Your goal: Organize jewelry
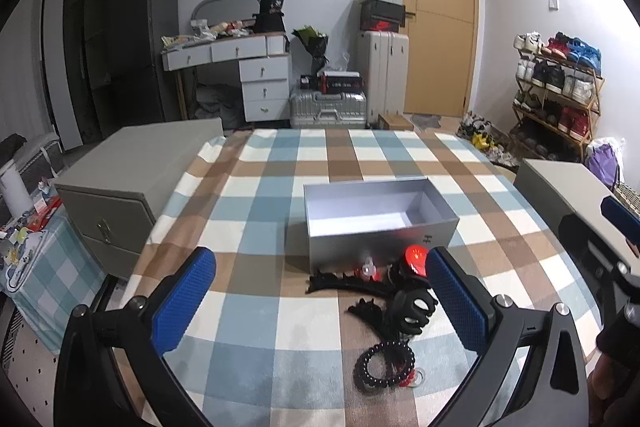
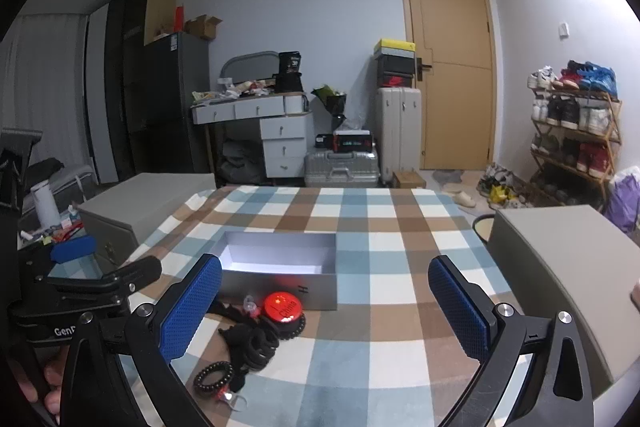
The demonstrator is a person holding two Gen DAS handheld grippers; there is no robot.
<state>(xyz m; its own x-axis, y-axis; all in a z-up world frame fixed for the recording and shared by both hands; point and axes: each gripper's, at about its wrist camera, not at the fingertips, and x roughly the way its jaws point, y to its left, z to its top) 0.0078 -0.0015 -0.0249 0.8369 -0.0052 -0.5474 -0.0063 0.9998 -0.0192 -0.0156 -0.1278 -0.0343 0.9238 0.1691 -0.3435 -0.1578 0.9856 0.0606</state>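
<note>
An open silver box (image 1: 380, 223) (image 2: 280, 269) stands on the checked tablecloth, its inside bare. In front of it lies a heap of accessories: a red round badge (image 1: 415, 255) (image 2: 282, 305), black hair claws (image 1: 412, 309) (image 2: 254, 341), a black bead bracelet (image 1: 384, 363) (image 2: 213, 375) and a small clear piece (image 1: 367, 268). My left gripper (image 1: 320, 301) hovers open over the heap, holding nothing. To the right of the heap my right gripper (image 2: 326, 307) is open and holds nothing; the other view catches it at the right edge (image 1: 600, 255).
Grey storage cabinets (image 1: 132, 183) (image 2: 560, 275) flank the table on the left and right. Behind are a white desk (image 1: 240, 67), suitcases (image 1: 332, 103), a door (image 1: 436, 11) and a shoe rack (image 1: 560, 87). A hand (image 2: 44, 383) holds the left gripper's handle.
</note>
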